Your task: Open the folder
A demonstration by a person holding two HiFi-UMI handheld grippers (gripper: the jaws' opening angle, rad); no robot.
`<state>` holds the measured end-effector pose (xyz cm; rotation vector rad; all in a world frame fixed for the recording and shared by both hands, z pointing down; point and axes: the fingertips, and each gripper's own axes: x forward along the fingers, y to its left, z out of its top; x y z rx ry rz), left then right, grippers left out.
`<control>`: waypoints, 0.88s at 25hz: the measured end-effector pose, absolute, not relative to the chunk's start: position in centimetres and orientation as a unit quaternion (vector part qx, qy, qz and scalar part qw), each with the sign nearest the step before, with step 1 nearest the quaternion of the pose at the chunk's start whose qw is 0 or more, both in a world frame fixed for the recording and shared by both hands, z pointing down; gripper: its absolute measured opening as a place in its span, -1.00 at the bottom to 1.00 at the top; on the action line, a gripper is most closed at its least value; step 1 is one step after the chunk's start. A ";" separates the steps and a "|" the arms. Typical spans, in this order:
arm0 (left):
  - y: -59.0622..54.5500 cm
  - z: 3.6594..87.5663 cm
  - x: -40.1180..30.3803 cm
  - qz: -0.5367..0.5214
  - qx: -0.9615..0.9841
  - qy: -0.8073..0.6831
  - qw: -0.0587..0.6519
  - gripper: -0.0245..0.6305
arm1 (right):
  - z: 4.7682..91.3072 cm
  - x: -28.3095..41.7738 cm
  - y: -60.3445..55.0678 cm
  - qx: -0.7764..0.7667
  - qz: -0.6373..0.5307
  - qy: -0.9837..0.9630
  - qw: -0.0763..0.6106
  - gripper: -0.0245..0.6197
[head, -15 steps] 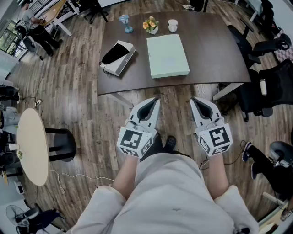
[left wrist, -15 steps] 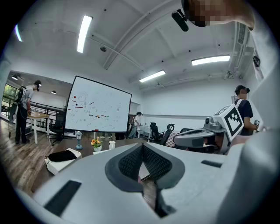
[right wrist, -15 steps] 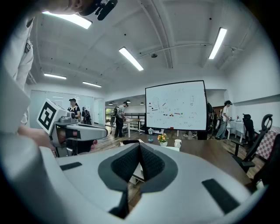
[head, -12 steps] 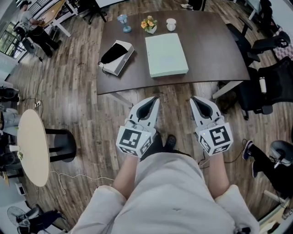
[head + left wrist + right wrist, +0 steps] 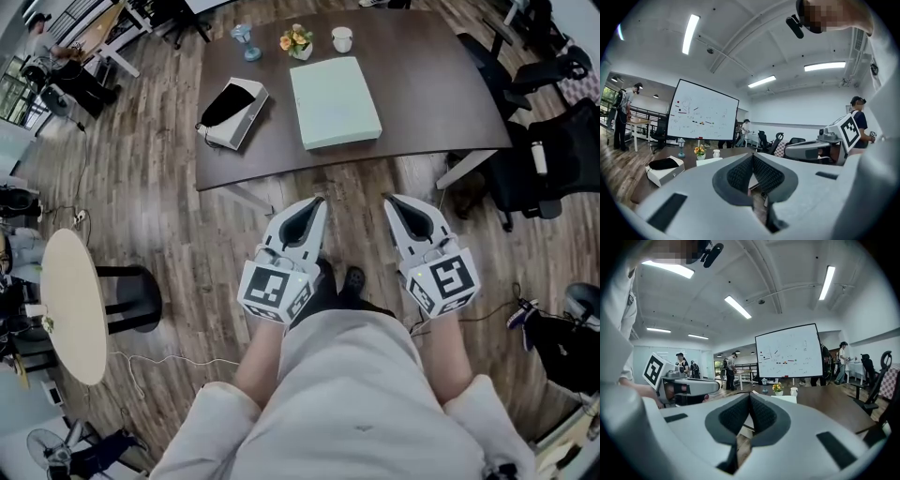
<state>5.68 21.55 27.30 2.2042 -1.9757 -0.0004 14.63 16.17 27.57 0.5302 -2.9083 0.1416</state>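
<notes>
Folder (image 5: pixel 335 101): pale green, closed, flat on the dark table (image 5: pixel 441 103). Its long side runs away from me and its near end lies just short of the table's near edge, which suits a reach from where I stand.

Left of it, apart: a white case (image 5: pixel 231 112) with a black top. Beyond its far end: small flowers (image 5: pixel 297 41) and a cup (image 5: pixel 342 38). Right of the folder the tabletop is bare, which I judge the better side to swing a cover onto. Cannot tell which long edge is the spine.

Left tongs (image 5: pixel 315 204): jaws fully together with nothing in them, held about level over the floor, well short of the table. Right tongs (image 5: pixel 394 202): same, pads closed on nothing. The two sit side by side, pointed toward the folder; approach not yet begun. Office chairs (image 5: pixel 553 141) crowd the table's right end.
</notes>
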 end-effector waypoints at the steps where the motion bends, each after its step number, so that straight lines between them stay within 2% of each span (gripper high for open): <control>1: 21.6 27.4 5.8 0.002 0.742 -0.664 0.091 -0.92 | 27.7 14.6 16.3 0.176 0.049 -0.979 0.091 -0.91; 9: 22.1 27.8 4.6 0.004 0.734 -0.671 0.100 -0.92 | 28.3 13.9 16.3 0.173 0.063 -0.978 0.099 -0.84; 17: 21.2 28.5 2.1 0.002 0.730 -0.676 0.102 -0.91 | 29.1 11.6 15.6 0.165 0.067 -0.978 0.111 -0.69; 22: 19.8 28.4 0.8 -0.004 0.735 -0.671 0.100 -0.91 | 29.2 10.2 14.6 0.161 0.062 -0.978 0.121 -0.51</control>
